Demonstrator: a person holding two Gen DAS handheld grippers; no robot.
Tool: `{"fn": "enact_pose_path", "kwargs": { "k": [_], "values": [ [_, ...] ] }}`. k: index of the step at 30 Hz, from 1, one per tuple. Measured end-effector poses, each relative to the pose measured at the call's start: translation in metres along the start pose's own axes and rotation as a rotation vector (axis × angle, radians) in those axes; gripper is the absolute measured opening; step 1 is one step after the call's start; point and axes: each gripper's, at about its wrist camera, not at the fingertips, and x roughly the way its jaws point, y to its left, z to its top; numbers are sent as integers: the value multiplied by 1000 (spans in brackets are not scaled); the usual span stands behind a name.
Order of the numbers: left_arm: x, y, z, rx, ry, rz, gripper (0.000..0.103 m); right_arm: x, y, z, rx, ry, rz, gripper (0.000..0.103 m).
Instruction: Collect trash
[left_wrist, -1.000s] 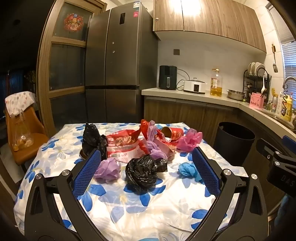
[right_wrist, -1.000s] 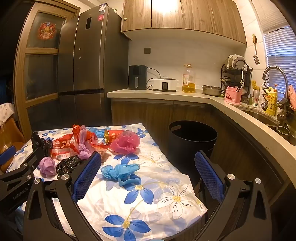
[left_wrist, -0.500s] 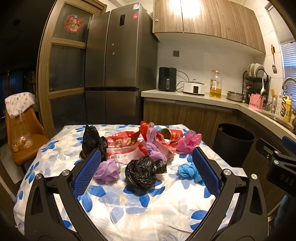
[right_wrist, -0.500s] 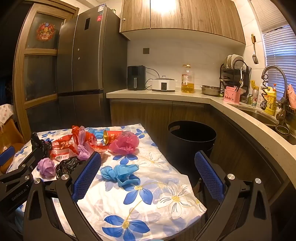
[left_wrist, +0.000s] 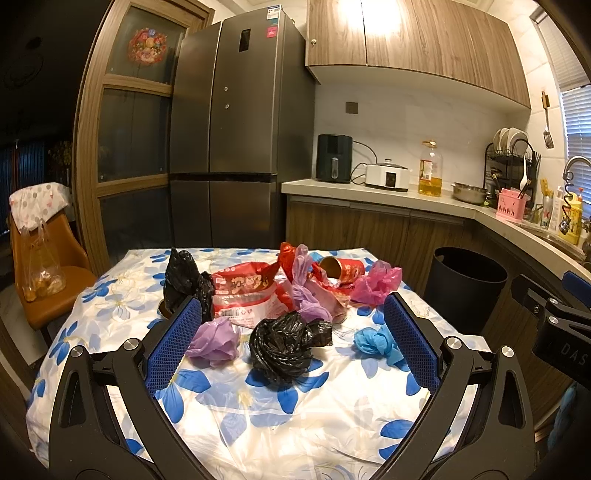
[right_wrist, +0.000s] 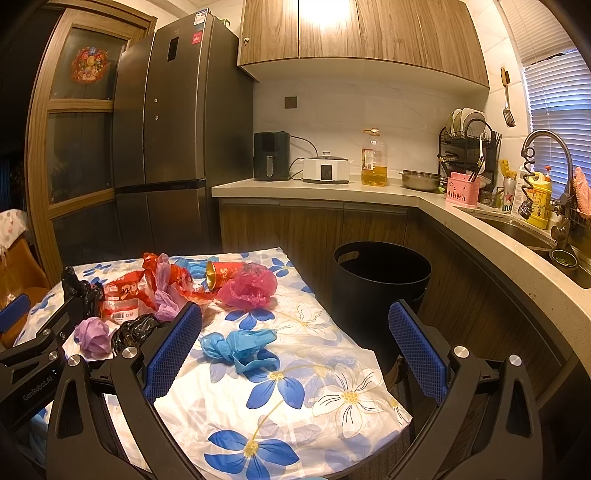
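Trash lies on a table with a blue-flowered cloth (left_wrist: 295, 417): a crumpled black bag (left_wrist: 284, 347), a purple bag (left_wrist: 214, 341), a blue bag (left_wrist: 373, 343), a pink bag (left_wrist: 376, 282), a red snack packet (left_wrist: 245, 291), a red paper cup (left_wrist: 341, 266) on its side and a second black bag (left_wrist: 184, 277). My left gripper (left_wrist: 293, 345) is open and empty, its jaws either side of the black bag, above the table. My right gripper (right_wrist: 295, 347) is open and empty near the blue bag (right_wrist: 236, 345). A black bin (right_wrist: 380, 291) stands right of the table.
A counter (right_wrist: 369, 190) with appliances, an oil bottle and a dish rack runs behind and to the right. A fridge (left_wrist: 229, 147) stands behind the table. An orange chair (left_wrist: 40, 273) with a plastic bag stands at the left. The sink (right_wrist: 535, 236) is at the far right.
Both views have shifted only slightly; the grippers stay open and empty and the trash has not moved.
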Motion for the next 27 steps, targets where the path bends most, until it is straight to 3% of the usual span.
{"fn": "enact_pose_path", "kwargs": {
  "k": [27],
  "values": [
    [-1, -4, 3, -2, 1, -6, 97, 0, -1, 3, 4, -2, -2, 98]
  ]
}}
